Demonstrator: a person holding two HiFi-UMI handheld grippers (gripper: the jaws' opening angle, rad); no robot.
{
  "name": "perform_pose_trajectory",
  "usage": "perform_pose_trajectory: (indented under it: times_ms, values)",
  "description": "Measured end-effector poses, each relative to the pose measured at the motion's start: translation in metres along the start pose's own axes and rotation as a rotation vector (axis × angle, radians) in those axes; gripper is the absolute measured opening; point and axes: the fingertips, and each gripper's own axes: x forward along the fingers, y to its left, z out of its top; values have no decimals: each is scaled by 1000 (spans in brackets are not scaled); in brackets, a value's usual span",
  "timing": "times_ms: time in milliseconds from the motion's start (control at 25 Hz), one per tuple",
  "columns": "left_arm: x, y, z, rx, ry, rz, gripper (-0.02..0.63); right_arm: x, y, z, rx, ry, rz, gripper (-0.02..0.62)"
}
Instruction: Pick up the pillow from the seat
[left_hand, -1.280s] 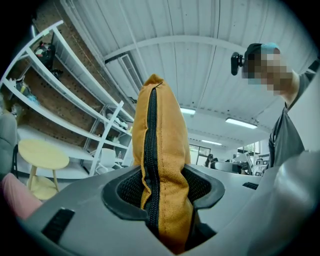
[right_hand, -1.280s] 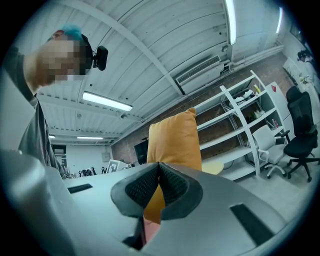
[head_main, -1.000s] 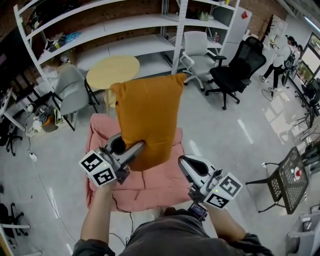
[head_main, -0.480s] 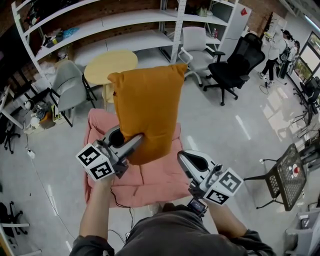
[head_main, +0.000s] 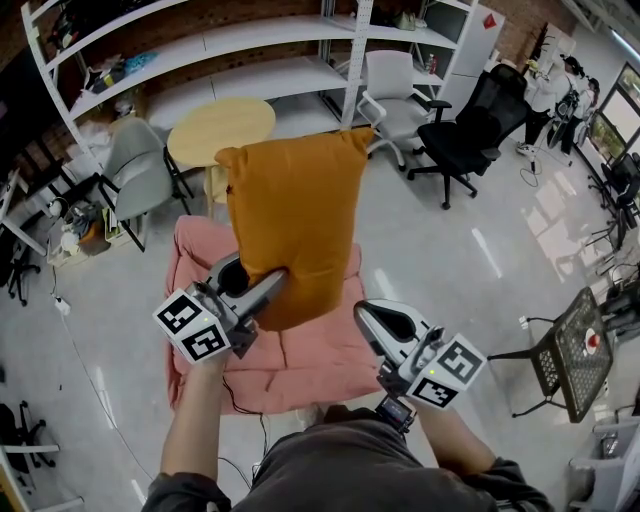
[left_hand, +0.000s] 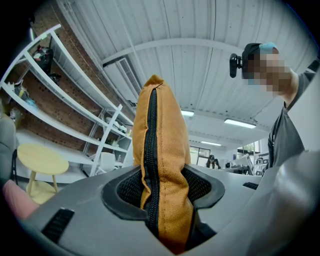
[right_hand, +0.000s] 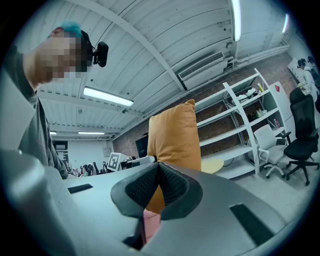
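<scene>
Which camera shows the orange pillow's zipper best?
The left gripper view: the zipper runs up the pillow, pinched in the left hand-held gripper. The head view shows only the pillow's broad face; the right gripper view shows its side, zipper unseen.

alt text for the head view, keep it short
The left gripper is clamped on the bottom edge of an orange fabric pillow, holding it upright above a pink cushioned seat. The right gripper, jaws shut and empty, sits just to the pillow's right.
</scene>
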Motion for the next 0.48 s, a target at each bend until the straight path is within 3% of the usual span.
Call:
perform_pose_trajectory:
  times_ms: [480]
  values:
    - [2, 13, -13, -31, 8, 8, 224, 8, -9, -9, 13, 20, 0, 14]
